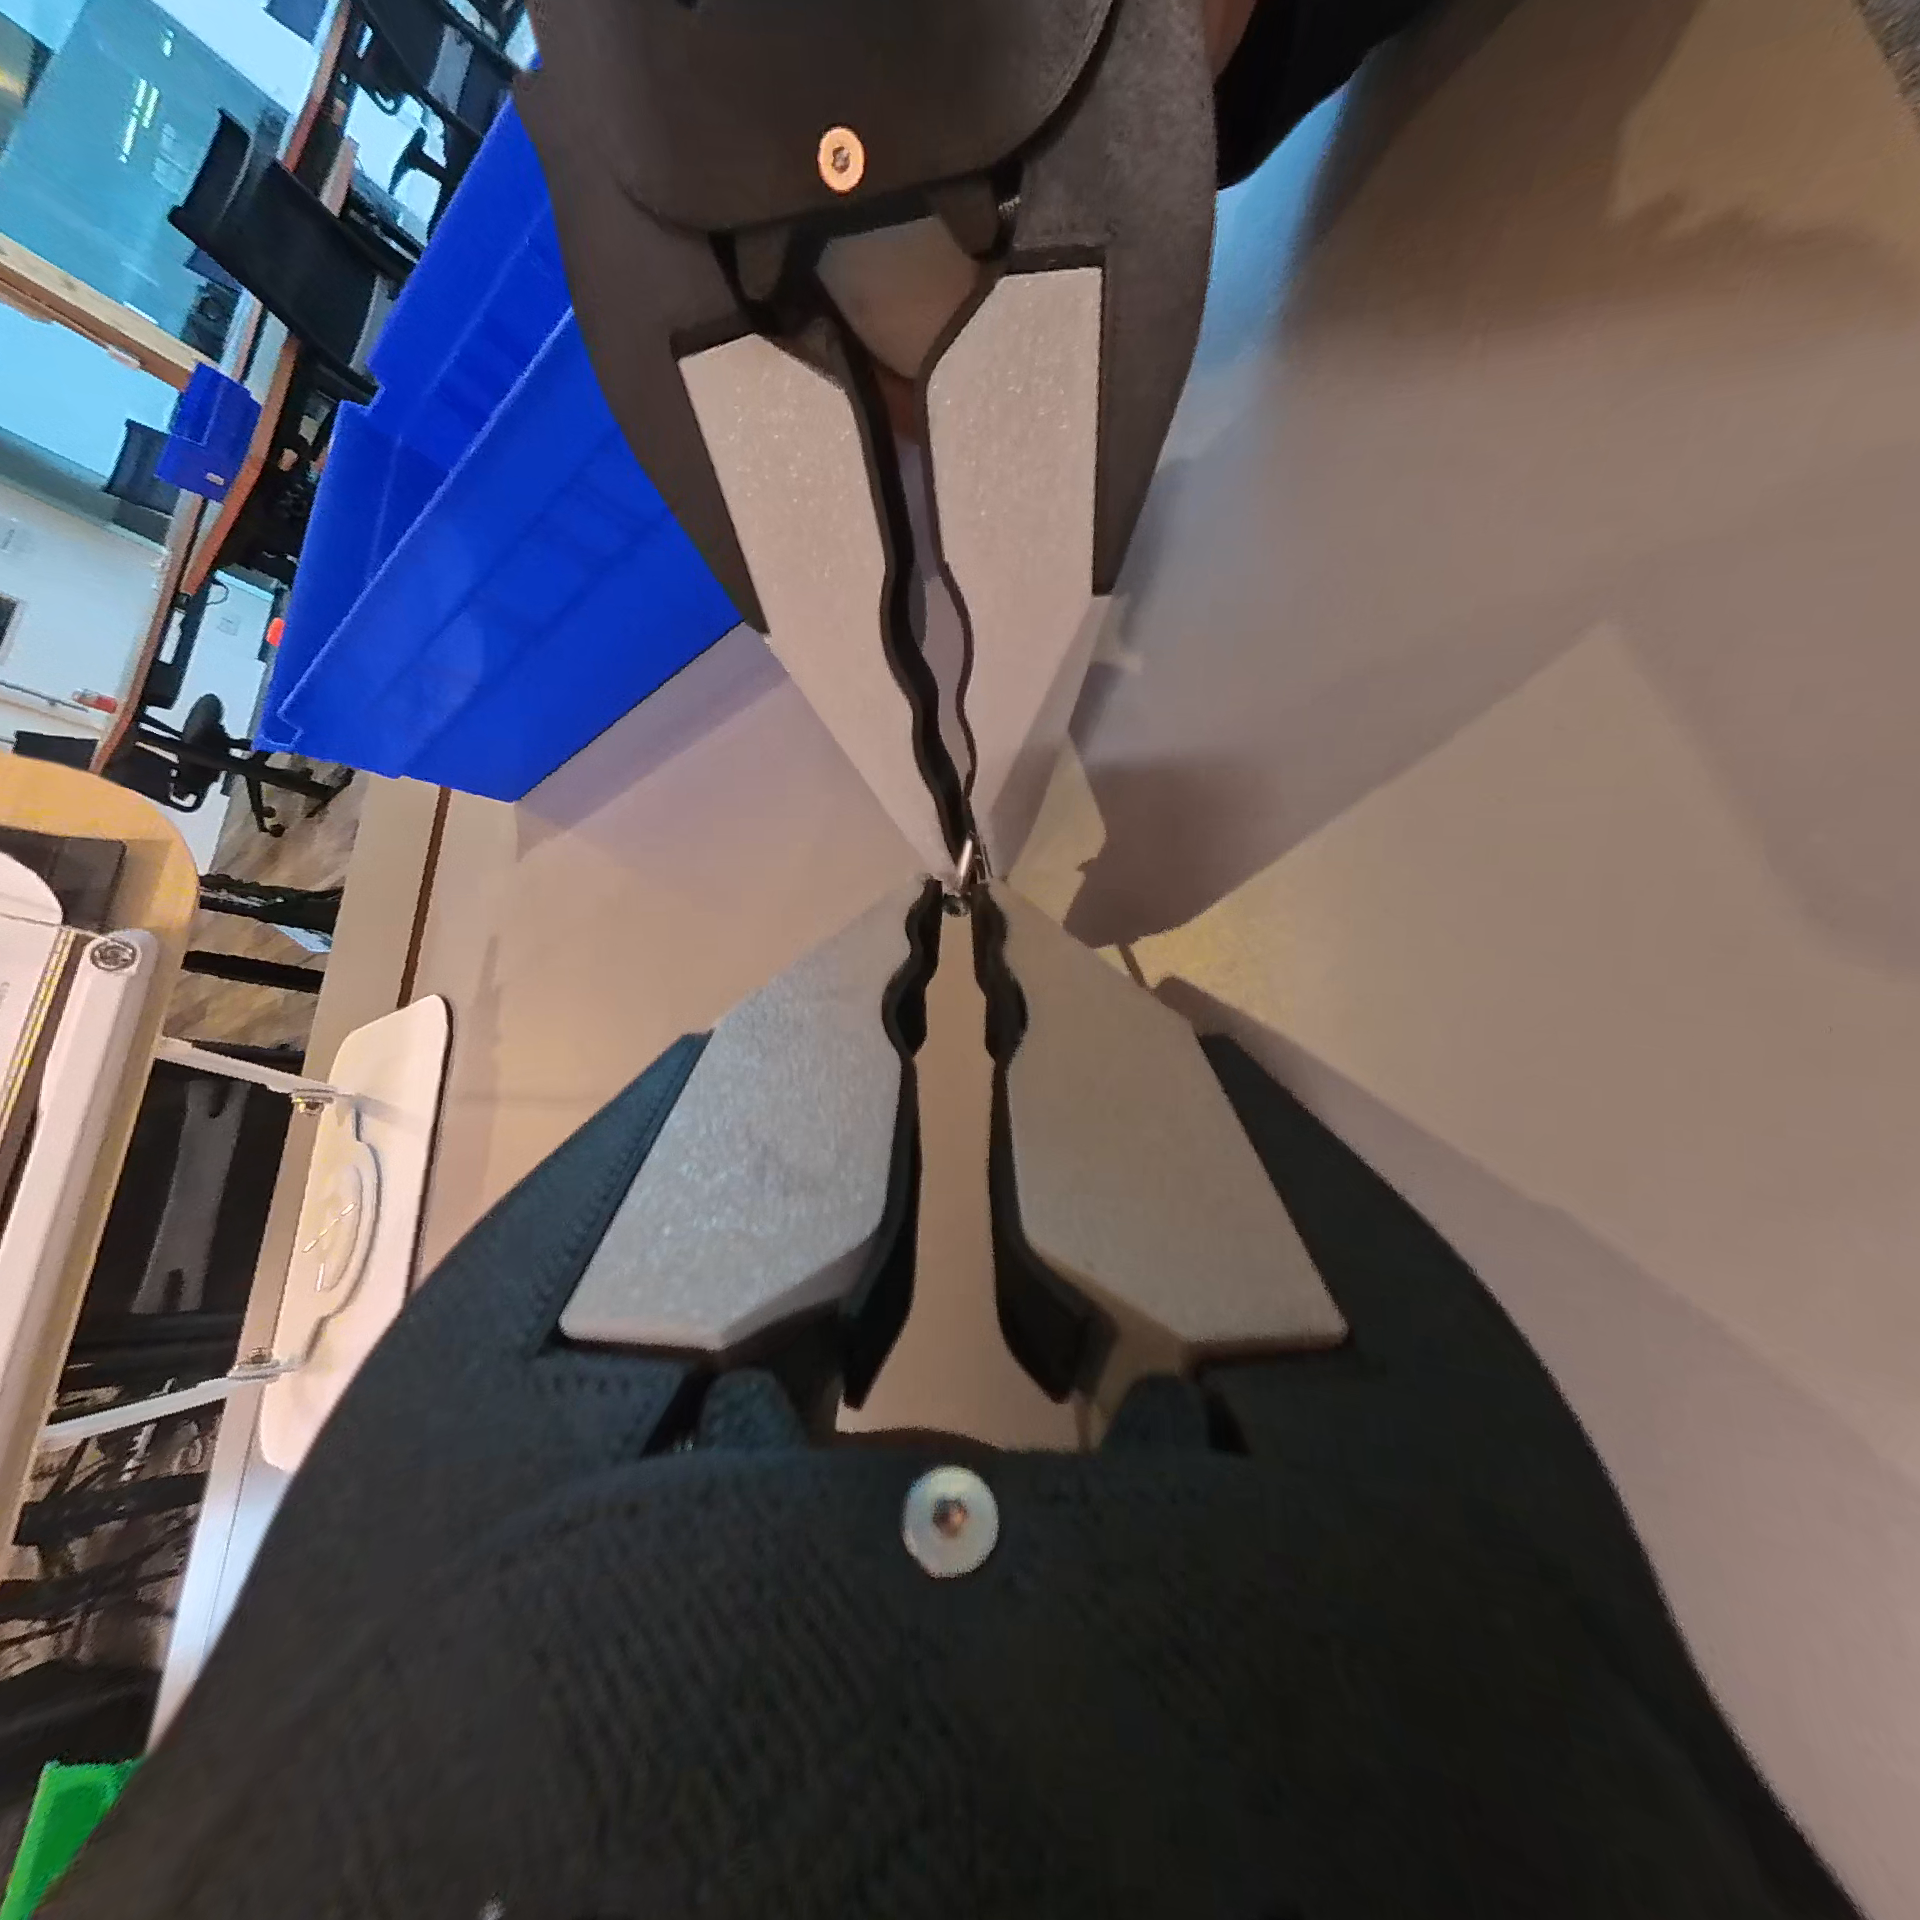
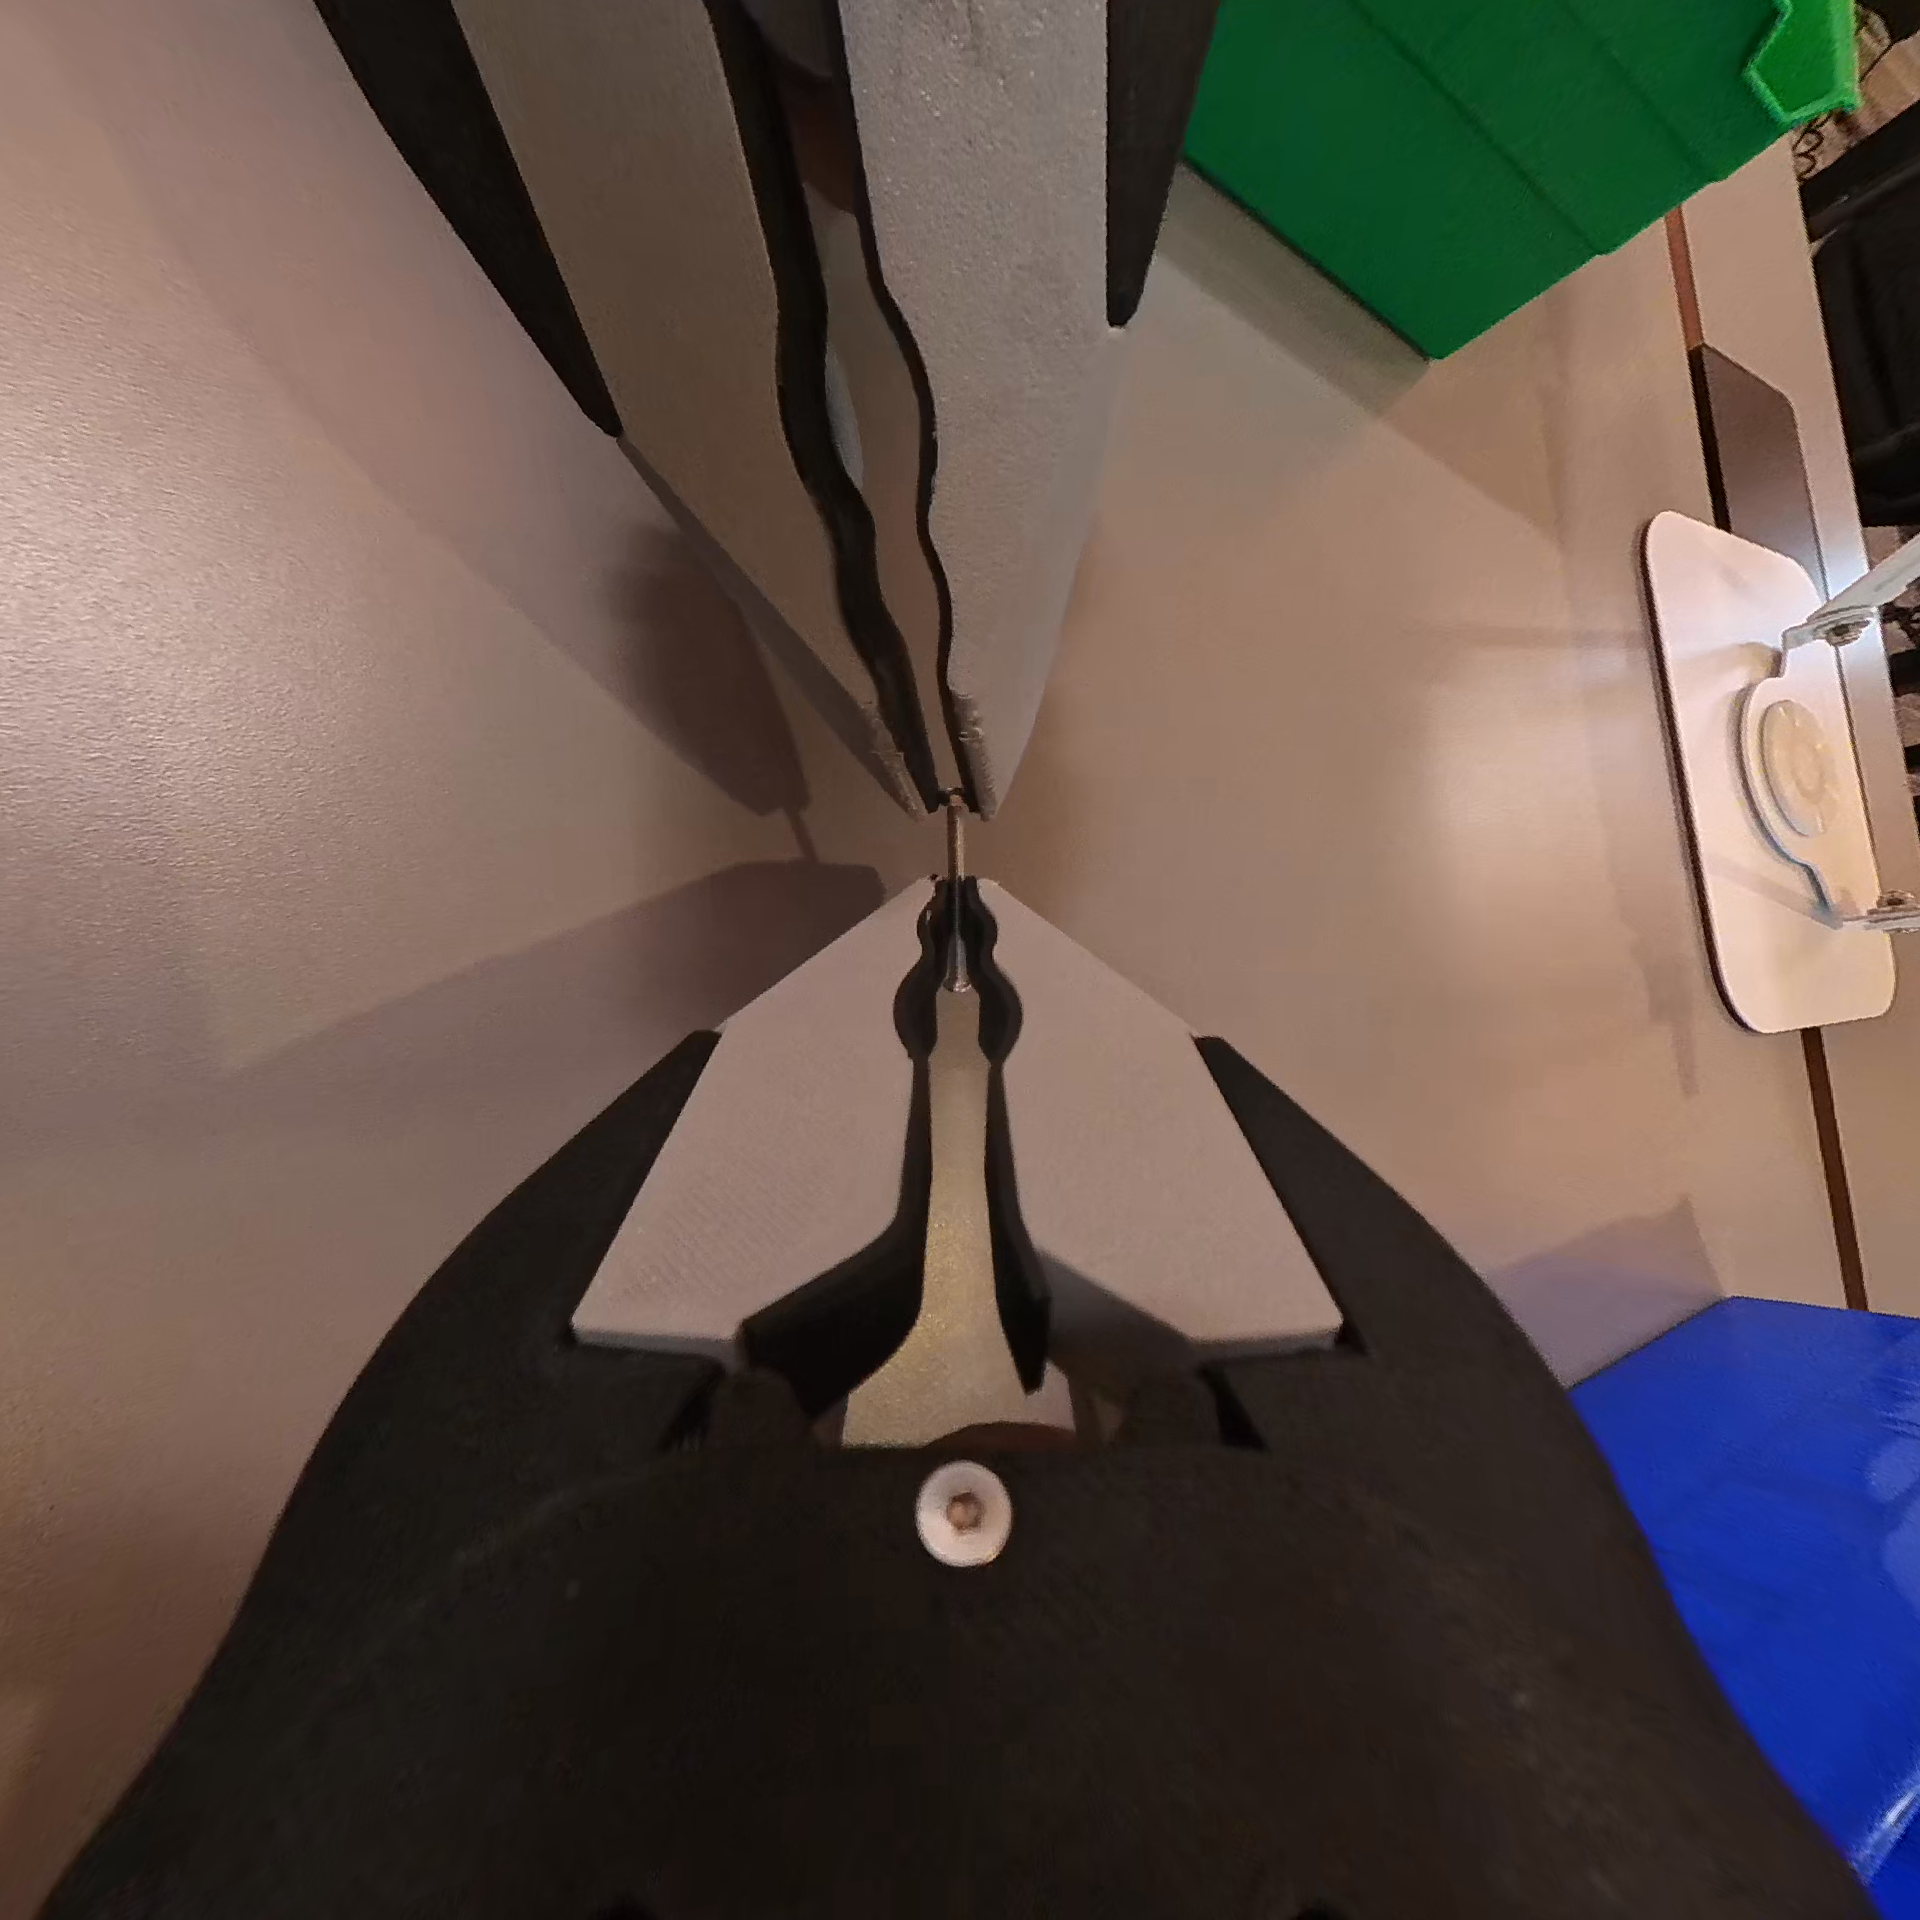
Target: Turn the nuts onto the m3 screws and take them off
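Note:
Both grippers meet tip to tip above the beige table [image 2: 312, 520]. My right gripper [image 2: 957, 885] is shut on a thin m3 screw [image 2: 956, 935]; its shaft sticks out past the fingertips toward the left gripper. My left gripper [image 1: 956, 896] is shut on a small metal nut [image 1: 954, 904], held against the screw's tip [image 1: 967, 854]. In the right wrist view the left gripper's fingertips [image 2: 982, 769] come down from the top and the nut [image 2: 951, 800] sits at the end of the screw. In the left wrist view the right gripper [image 1: 961, 831] comes down from the top.
A blue bin [image 1: 468, 520] stands on the table to the left, also low right in the right wrist view [image 2: 1766, 1558]. A green bin [image 2: 1455, 156] is at the upper right. A white base plate with a clear bracket [image 2: 1714, 779] sits by the table edge. Shelving stands beyond the table. Both grippers' tips are close together, under 4 cm apart.

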A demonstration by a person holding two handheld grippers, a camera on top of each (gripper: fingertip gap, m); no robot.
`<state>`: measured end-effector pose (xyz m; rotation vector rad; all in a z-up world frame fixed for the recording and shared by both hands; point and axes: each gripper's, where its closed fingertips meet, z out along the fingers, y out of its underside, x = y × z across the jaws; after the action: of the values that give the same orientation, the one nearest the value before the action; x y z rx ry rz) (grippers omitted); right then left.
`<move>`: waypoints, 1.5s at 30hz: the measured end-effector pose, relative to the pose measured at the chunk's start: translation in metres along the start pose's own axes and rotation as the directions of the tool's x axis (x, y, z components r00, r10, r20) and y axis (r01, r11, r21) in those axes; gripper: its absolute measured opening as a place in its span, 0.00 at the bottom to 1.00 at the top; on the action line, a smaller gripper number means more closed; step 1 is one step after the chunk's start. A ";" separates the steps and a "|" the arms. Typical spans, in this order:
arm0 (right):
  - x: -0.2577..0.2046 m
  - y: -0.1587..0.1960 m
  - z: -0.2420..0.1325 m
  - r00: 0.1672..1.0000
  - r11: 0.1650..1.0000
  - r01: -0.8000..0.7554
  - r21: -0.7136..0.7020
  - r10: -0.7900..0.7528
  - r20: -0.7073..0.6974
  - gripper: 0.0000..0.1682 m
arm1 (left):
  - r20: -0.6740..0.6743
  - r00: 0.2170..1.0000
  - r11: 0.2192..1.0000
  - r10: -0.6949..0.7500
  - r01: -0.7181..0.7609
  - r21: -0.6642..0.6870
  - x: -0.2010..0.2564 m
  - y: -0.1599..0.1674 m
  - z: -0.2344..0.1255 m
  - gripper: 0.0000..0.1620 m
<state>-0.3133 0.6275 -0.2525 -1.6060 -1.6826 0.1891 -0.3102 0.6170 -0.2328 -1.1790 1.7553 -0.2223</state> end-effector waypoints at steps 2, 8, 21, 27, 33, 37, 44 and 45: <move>0.000 0.000 0.000 1.000 1.000 -0.009 0.005 0.009 0.009 0.00 | 0.002 1.000 1.000 0.017 -0.017 -0.011 0.000 0.000 0.000 0.02; 0.000 0.002 0.000 0.999 1.000 -0.028 0.011 0.028 0.026 0.00 | 0.014 0.993 0.991 0.116 -0.115 -0.067 0.000 0.002 0.002 0.02; 0.001 0.002 -0.003 0.998 0.998 -0.049 0.028 0.047 0.041 0.00 | -0.010 0.977 0.974 0.212 -0.212 -0.083 -0.001 -0.001 0.004 0.02; 0.000 0.001 -0.004 0.996 0.997 -0.069 0.045 0.066 0.067 0.00 | -0.016 0.969 0.966 0.246 -0.247 -0.082 -0.001 -0.002 0.003 0.02; -0.001 -0.001 -0.006 0.992 0.994 -0.088 0.061 0.082 0.092 0.00 | -0.026 0.958 0.954 0.284 -0.285 -0.089 0.000 -0.002 0.002 0.02; -0.003 -0.001 -0.006 0.990 0.993 -0.097 0.064 0.090 0.107 0.00 | -0.042 0.949 0.944 0.314 -0.316 -0.094 0.001 -0.002 0.001 0.02; -0.003 -0.002 -0.008 0.985 0.989 -0.124 0.078 0.114 0.129 0.00 | -0.048 0.932 0.928 0.359 -0.362 -0.094 0.000 -0.004 0.001 0.02; -0.003 -0.002 -0.008 0.984 0.988 -0.131 0.081 0.119 0.136 0.00 | -0.047 0.928 0.923 0.370 -0.373 -0.095 0.000 -0.004 0.001 0.02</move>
<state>-0.3105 0.6212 -0.2472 -1.6632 -1.6464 0.4358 -0.3068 0.6149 -0.2306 -0.8914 1.9958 0.0804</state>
